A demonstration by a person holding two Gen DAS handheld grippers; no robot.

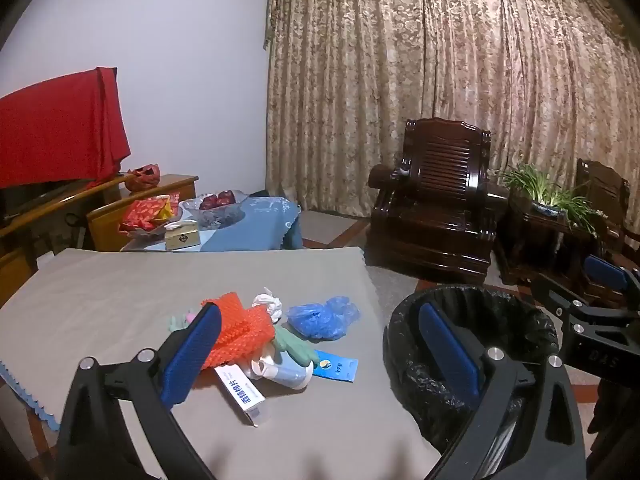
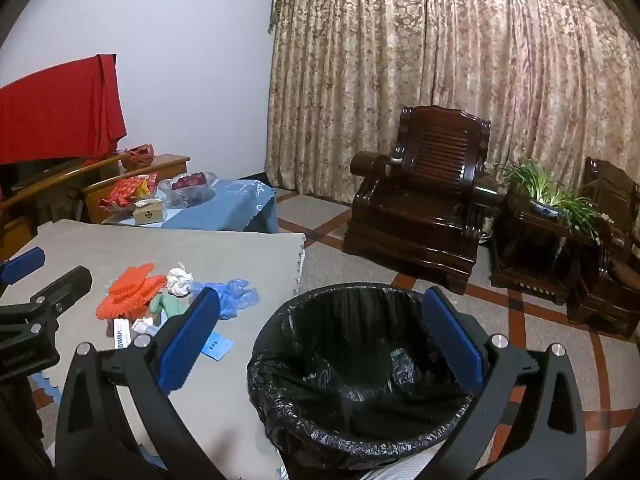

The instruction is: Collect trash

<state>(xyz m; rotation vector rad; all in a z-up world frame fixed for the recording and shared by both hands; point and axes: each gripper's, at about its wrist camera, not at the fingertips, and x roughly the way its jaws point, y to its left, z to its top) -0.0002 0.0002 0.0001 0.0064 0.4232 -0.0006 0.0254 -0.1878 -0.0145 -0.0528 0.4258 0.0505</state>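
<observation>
A pile of trash lies on the grey-covered table (image 1: 120, 292): orange foam netting (image 1: 240, 328), a crumpled white tissue (image 1: 269, 301), a blue plastic bag (image 1: 322, 317), a green glove (image 1: 292, 346), a white box with blue print (image 1: 240, 394), a small white bottle (image 1: 286, 374) and a blue sachet (image 1: 334, 365). A bin with a black liner (image 2: 360, 376) stands right of the table. My left gripper (image 1: 320, 356) is open and empty above the pile. My right gripper (image 2: 320, 340) is open and empty over the bin's rim.
A low table with a blue cloth (image 1: 256, 224) holds a glass fruit bowl (image 1: 218, 204) and a tissue box (image 1: 183, 235). Dark wooden armchairs (image 1: 436, 196) and a potted plant (image 1: 548, 192) stand before the curtain. A red cloth (image 1: 56, 136) covers something at left.
</observation>
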